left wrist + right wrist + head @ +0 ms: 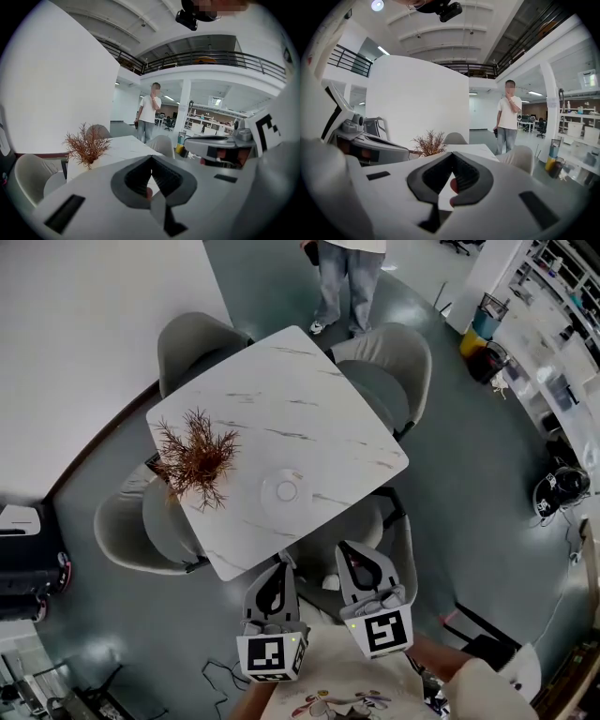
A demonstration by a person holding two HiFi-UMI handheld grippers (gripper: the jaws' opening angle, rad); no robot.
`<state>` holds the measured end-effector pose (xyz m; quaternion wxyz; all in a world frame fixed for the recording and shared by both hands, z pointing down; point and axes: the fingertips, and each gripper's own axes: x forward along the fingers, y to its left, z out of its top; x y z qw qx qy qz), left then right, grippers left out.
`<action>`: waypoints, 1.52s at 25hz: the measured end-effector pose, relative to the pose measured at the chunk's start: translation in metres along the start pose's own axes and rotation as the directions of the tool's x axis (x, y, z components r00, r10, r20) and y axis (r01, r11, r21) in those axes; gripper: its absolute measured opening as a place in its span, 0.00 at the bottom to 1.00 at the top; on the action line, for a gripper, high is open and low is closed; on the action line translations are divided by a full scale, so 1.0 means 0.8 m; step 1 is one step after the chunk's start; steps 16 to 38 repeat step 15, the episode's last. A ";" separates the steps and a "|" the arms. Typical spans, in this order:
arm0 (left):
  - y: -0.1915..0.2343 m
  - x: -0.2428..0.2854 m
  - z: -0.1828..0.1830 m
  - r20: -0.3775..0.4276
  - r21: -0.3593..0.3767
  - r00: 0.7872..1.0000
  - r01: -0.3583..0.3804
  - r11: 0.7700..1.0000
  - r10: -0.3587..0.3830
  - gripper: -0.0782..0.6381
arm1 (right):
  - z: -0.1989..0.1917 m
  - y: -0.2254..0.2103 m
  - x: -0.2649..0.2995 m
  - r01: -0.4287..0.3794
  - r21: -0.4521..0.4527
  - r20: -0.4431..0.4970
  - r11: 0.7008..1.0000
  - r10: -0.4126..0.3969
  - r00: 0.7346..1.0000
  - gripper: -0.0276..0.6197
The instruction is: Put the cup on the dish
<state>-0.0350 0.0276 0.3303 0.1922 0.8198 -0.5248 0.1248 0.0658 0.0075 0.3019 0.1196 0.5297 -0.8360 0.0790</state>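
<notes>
A white round dish [271,500] lies on the marble table [309,418] near its front corner. A small white cup [287,490] stands in the dish's middle. Both my grippers hang off the table's near edge, short of the dish. My left gripper [278,565] [152,157] has its jaws together with nothing between them. Beside it, my right gripper [350,551] [452,154] is likewise shut and empty. The jaws block the dish and cup in both gripper views.
A dried brown plant [197,460] [87,146] [430,143] stands at the table's left corner. Grey chairs [197,348] ring the table. A person [349,277] [150,112] [508,122] stands beyond the far corner. Cables [220,676] lie on the floor.
</notes>
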 end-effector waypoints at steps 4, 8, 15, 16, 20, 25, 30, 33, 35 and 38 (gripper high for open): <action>-0.013 -0.021 0.007 0.025 0.008 1.000 -0.014 1.000 0.014 0.12 | 0.005 0.001 -0.019 -0.004 0.011 0.012 1.000 0.004 1.000 0.05; -0.022 -0.034 0.005 0.044 0.001 0.999 -0.024 1.000 0.024 0.12 | 0.006 0.003 -0.031 -0.013 0.003 0.022 1.000 0.013 1.000 0.05; -0.035 -0.092 -0.009 -0.040 0.003 0.998 -0.040 0.999 0.040 0.12 | -0.007 0.037 -0.069 -0.043 0.070 -0.034 0.997 0.045 0.998 0.05; -0.035 -0.092 -0.009 -0.040 0.003 0.998 -0.040 0.999 0.040 0.12 | -0.007 0.037 -0.069 -0.043 0.070 -0.034 0.997 0.045 0.998 0.05; -0.035 -0.092 -0.009 -0.040 0.003 0.998 -0.040 0.999 0.040 0.12 | -0.007 0.037 -0.069 -0.043 0.070 -0.034 0.997 0.045 0.998 0.05; -0.035 -0.092 -0.009 -0.040 0.003 0.998 -0.040 0.999 0.040 0.12 | -0.007 0.037 -0.069 -0.043 0.070 -0.034 0.997 0.045 0.998 0.05; -0.035 -0.092 -0.009 -0.040 0.003 0.998 -0.040 0.999 0.040 0.12 | -0.007 0.037 -0.069 -0.043 0.070 -0.034 0.997 0.045 0.998 0.05; -0.035 -0.092 -0.009 -0.040 0.003 0.998 -0.040 0.999 0.040 0.12 | -0.007 0.037 -0.069 -0.043 0.070 -0.034 0.997 0.045 0.998 0.05; -0.035 -0.092 -0.009 -0.040 0.003 0.998 -0.040 0.999 0.040 0.12 | -0.007 0.037 -0.069 -0.043 0.070 -0.034 0.997 0.045 0.998 0.05; -0.035 -0.092 -0.009 -0.040 0.003 0.998 -0.040 0.999 0.040 0.12 | -0.007 0.037 -0.069 -0.043 0.070 -0.034 0.997 0.045 0.998 0.05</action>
